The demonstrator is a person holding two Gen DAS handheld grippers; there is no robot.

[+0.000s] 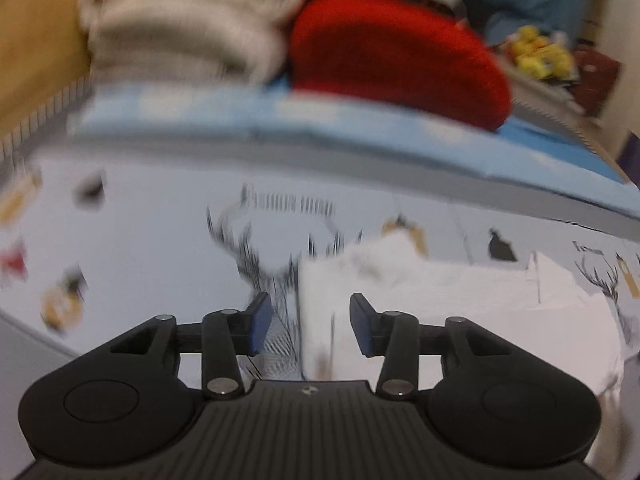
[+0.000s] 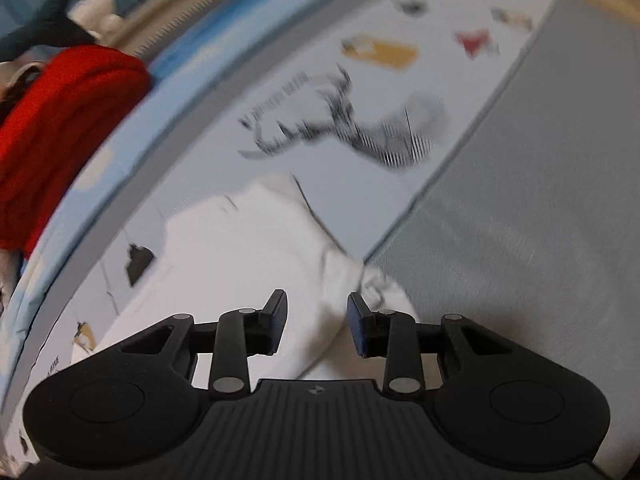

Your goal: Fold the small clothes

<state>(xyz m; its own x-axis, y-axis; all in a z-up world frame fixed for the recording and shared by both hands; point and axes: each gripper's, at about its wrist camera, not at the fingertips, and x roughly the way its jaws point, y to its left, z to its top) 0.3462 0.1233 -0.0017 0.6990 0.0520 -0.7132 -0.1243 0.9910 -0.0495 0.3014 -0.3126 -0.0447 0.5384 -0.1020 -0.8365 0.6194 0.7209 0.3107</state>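
My small white garment (image 2: 240, 248) lies crumpled on the deer-print sheet (image 2: 360, 80), one corner over its grey border.

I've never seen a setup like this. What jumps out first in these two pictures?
The bright red knit garment stands out most, piled at the far side of the bed next to a stack of cream folded clothes. Nearer, a small white garment lies on the deer-printed sheet, with the open left gripper and right gripper above it.

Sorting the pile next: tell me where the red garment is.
Left wrist view: red garment upper centre, right of the cream folded stack, on the blue mat.
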